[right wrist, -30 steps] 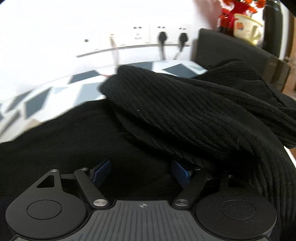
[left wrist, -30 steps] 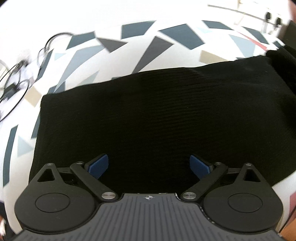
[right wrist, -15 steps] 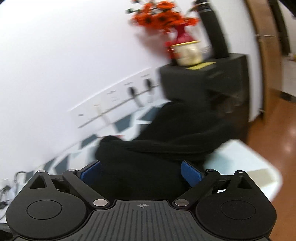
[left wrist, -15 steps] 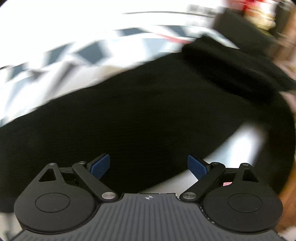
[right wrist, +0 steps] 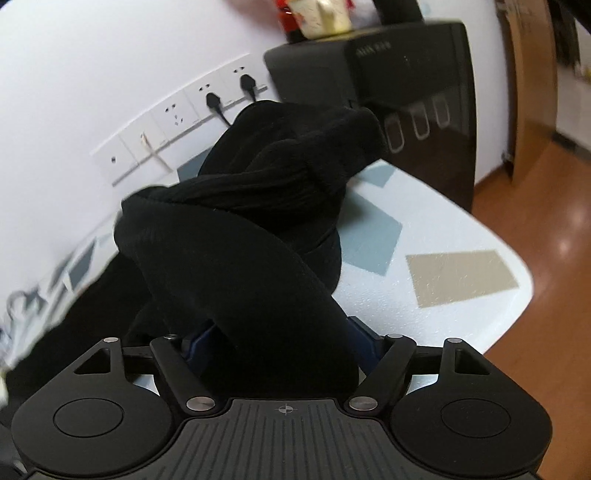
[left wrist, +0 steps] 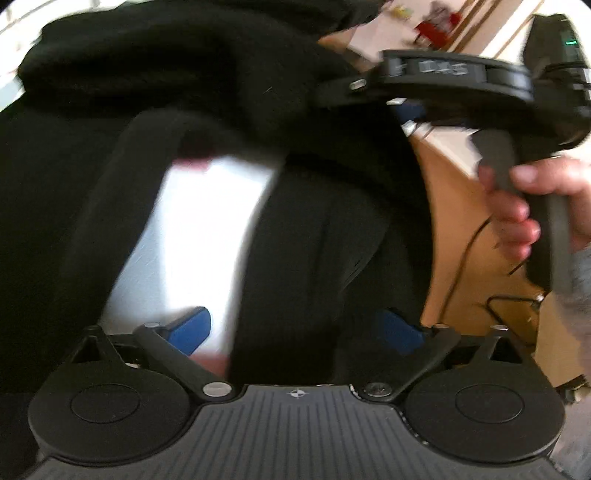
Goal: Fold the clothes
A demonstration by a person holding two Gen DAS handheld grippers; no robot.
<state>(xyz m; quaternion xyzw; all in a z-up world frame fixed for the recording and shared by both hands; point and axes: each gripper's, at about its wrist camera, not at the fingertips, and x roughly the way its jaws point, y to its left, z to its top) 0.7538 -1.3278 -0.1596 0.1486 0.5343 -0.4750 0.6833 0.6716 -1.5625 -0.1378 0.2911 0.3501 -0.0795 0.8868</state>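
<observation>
A black ribbed sweater [right wrist: 236, 229] lies bunched on the white patterned table [right wrist: 443, 229]. A thick fold of it rises between the pads of my right gripper [right wrist: 280, 343], which is shut on it. In the left wrist view the sweater [left wrist: 184, 74] fills the top and left. A dark sleeve hangs down between the wide-apart blue pads of my left gripper [left wrist: 293, 330], which is open. A bare patch of table [left wrist: 199, 221] shows beside the sleeve. The right gripper [left wrist: 406, 110] appears at upper right, held by a hand [left wrist: 524, 206].
A black cabinet [right wrist: 406, 74] stands at the table's far end with a cup [right wrist: 321, 14] on top. Wall sockets [right wrist: 177, 114] with plugs run behind the sweater. The table's rounded corner drops to a wooden floor [right wrist: 546, 192] on the right.
My left gripper has swung right, from the flat sweater body to the sleeve and the other gripper. The right gripper's pads have narrowed onto a fold of the sweater.
</observation>
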